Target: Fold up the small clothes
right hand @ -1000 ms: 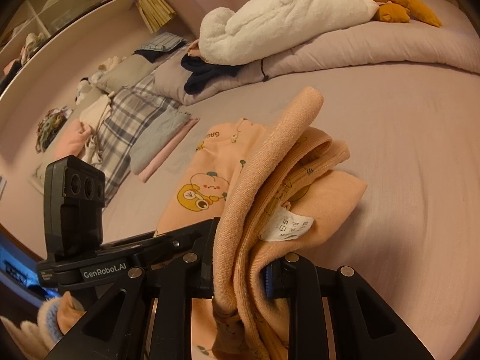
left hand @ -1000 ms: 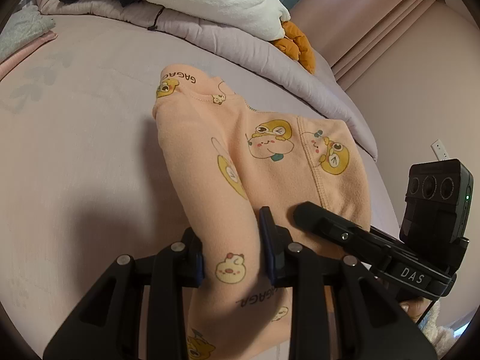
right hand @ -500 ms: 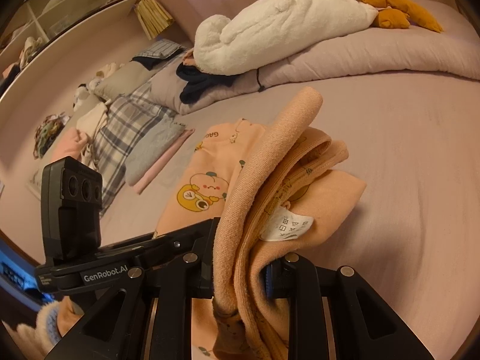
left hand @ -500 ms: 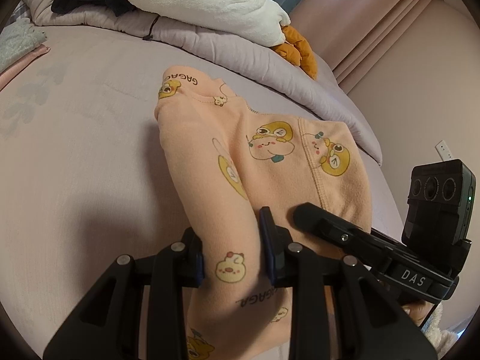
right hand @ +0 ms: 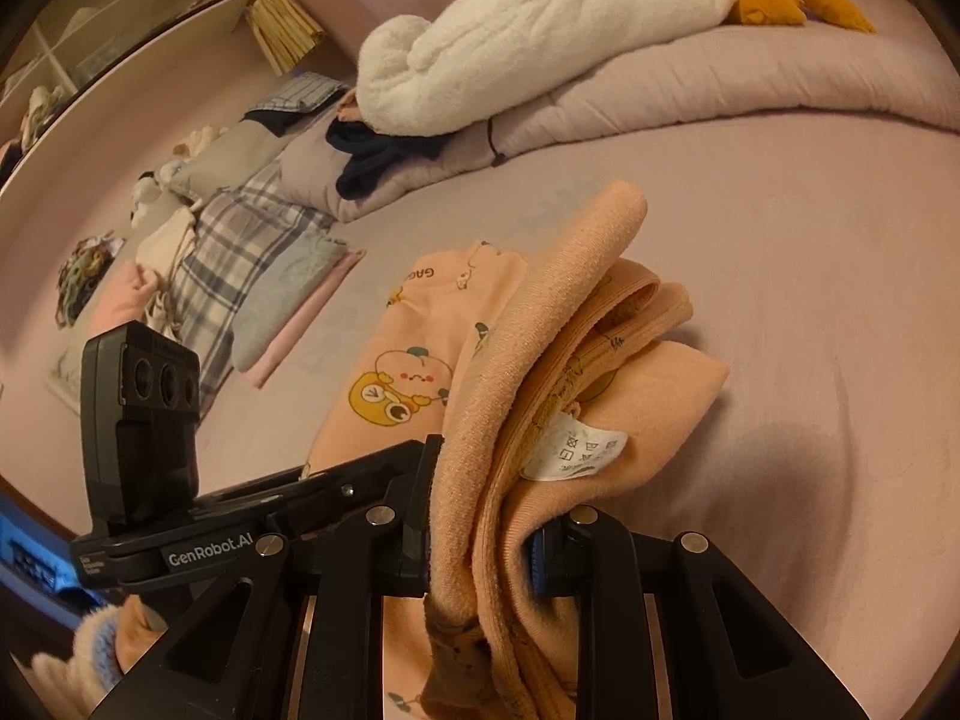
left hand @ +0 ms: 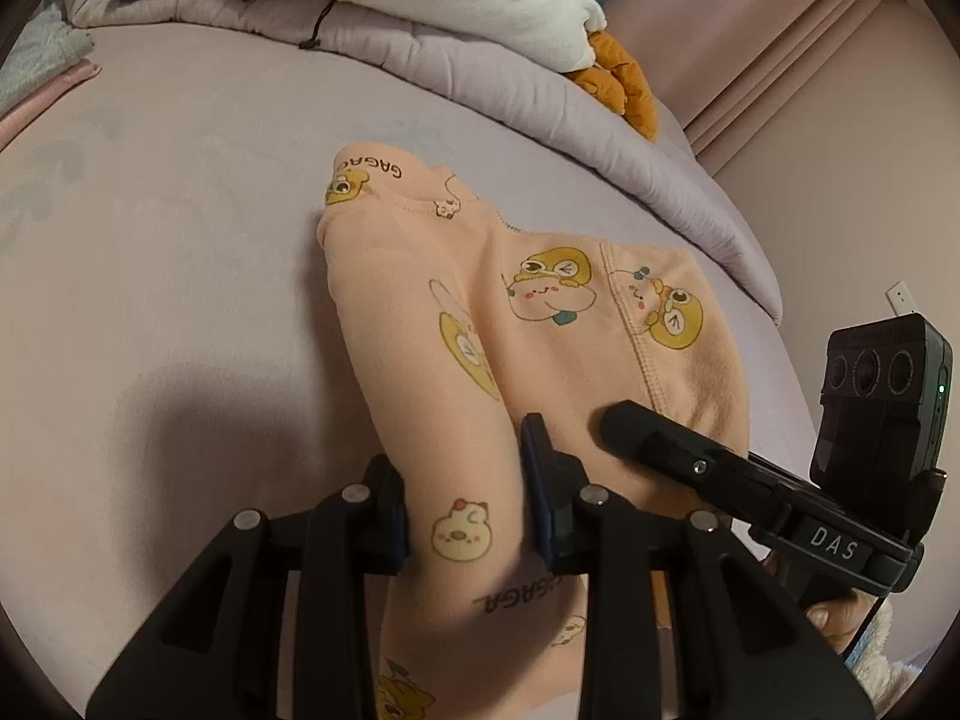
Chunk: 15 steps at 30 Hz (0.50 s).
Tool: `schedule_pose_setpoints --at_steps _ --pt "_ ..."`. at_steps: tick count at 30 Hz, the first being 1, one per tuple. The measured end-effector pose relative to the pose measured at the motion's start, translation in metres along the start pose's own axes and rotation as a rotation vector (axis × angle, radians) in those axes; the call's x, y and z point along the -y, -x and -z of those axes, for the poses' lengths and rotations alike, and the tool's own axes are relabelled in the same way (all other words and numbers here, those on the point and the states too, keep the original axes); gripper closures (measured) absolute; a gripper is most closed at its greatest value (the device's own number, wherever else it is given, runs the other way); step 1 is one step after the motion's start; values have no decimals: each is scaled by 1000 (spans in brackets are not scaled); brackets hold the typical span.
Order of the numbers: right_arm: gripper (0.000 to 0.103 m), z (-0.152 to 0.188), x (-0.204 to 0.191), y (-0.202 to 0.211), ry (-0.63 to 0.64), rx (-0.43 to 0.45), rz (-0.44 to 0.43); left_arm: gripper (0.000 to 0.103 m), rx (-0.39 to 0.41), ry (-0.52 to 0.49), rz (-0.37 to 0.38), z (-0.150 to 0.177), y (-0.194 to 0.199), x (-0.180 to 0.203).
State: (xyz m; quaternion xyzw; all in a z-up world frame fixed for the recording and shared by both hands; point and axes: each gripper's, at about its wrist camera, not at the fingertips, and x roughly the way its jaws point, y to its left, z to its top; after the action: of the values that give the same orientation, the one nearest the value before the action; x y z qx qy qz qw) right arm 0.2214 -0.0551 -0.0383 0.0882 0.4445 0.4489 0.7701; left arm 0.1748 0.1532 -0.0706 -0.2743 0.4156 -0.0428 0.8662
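A small peach garment with yellow cartoon prints (left hand: pixel 540 324) lies partly folded on the pale pink bed (left hand: pixel 150 276). My left gripper (left hand: pixel 465 504) is shut on a raised fold of it near its near edge. My right gripper (right hand: pixel 480 534) is shut on a thick bunch of its layered edges, with the white care label (right hand: pixel 576 450) showing. The rest of the garment (right hand: pixel 396 384) drapes down onto the bed to the left. The right gripper also shows in the left wrist view (left hand: pixel 720 468), close beside the left one.
A rolled lilac duvet (left hand: pixel 480 90) with a white plush toy (right hand: pixel 540 36) and orange plush feet (left hand: pixel 618 84) lies along the far side. Folded clothes and a plaid pillow (right hand: pixel 240 264) are stacked at the left. A shelf unit (right hand: pixel 120 18) stands behind.
Both grippers have kept their hold on the garment. The views have shifted slightly forward over the bed; the garment's shape is nearly the same.
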Motion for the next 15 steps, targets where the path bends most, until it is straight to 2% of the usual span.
schedule_pose_setpoints --at_steps 15 --pt "79 -2 8 -8 -29 -30 25 70 -27 12 -39 0 -8 -6"
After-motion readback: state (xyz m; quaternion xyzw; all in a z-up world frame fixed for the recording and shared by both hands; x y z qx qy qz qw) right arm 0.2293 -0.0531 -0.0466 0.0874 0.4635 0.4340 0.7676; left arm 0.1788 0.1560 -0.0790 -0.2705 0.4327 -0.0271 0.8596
